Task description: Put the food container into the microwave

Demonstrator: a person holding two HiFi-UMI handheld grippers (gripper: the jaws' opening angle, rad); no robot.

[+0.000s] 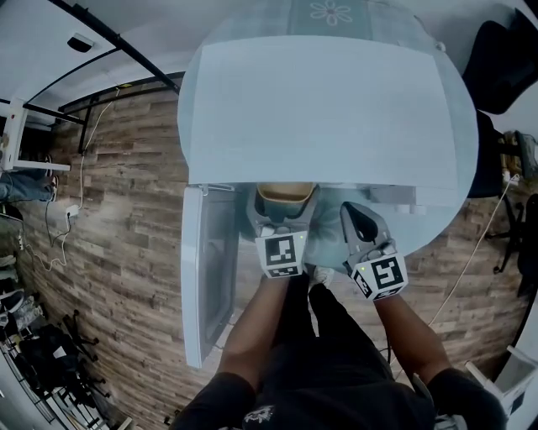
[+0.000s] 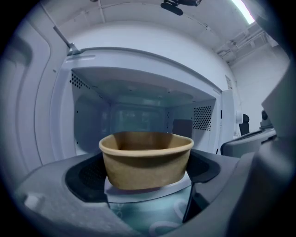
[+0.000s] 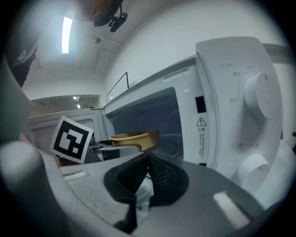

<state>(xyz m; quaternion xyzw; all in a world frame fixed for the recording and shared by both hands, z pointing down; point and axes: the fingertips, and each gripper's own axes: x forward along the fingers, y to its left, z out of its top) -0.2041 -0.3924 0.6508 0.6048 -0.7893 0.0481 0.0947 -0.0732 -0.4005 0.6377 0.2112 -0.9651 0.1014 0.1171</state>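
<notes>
Jaws: left gripper (image 2: 144, 186) pinches one food container (image 2: 145, 159) before one open microwave (image 2: 138, 69); right gripper (image 3: 147, 178) pressed together.

Floor (image 1: 126, 218) is laid in brown wood-look planks. Round table (image 1: 403, 29) is covered with a pale cloth, flower print at the far edge. Black chair (image 1: 504, 67) is parked just beside the table, far right. White cable (image 1: 81, 168) is run across the floor at left to a power strip (image 1: 71, 210); a second cable (image 1: 481, 239) is trailed at right. Black frame bars (image 1: 118, 42) are seen top left. Dark clutter (image 1: 42, 353) is piled lower left, not identifiable. Wall (image 3: 152, 41) and ceiling (image 2: 138, 11) are painted white. Strip light (image 3: 67, 34) is lit overhead, with a dark fixture (image 3: 111, 18) mounted near it.
</notes>
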